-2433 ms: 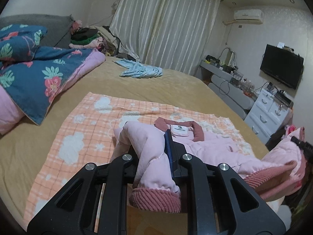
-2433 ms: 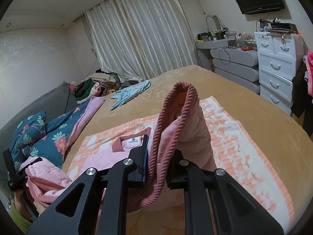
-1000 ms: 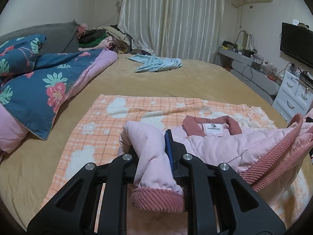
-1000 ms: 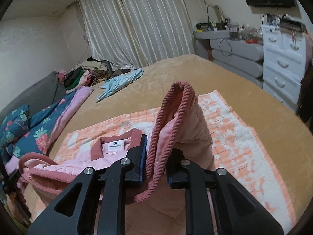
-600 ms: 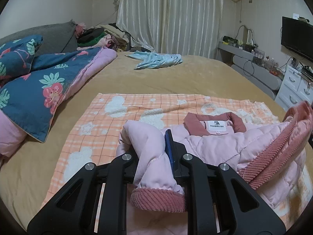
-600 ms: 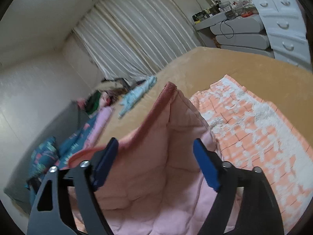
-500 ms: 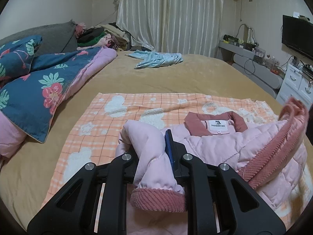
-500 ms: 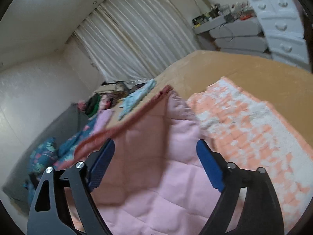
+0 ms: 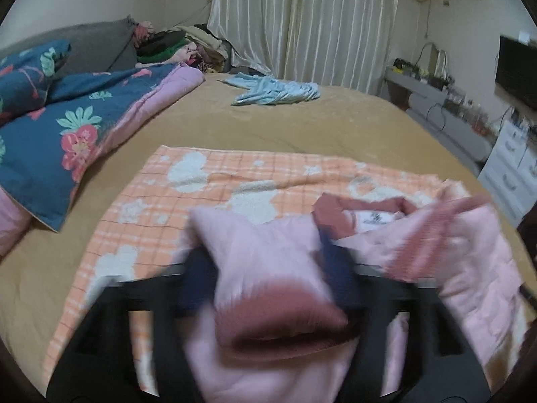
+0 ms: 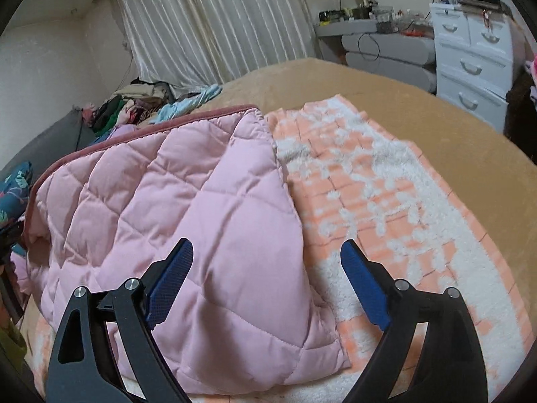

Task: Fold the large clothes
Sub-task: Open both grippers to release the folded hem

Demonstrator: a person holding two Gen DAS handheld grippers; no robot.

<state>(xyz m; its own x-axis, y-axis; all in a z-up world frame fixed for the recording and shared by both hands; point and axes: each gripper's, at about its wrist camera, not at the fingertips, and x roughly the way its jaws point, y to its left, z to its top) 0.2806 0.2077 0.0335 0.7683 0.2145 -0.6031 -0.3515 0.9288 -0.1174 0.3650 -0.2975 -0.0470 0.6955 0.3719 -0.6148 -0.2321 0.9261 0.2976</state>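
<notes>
Now the left gripper (image 9: 268, 268) is opening around the pink jacket's (image 10: 174, 208) cuff; the right gripper (image 10: 266, 275) gapes wide, empty, jacket at its ten o'clock.

My left gripper (image 9: 268, 268) is opening around the jacket sleeve (image 9: 261, 262) (view blurred); my right gripper (image 10: 266, 285) stands spread wide above the jacket.

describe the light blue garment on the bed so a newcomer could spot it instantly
Start from the tan bed and look to its far end, just before the cream curtains. The light blue garment lies crumpled there alone on bare bedspread. It is the only pale blue item, apart from the clothes pile in the corner.
</notes>
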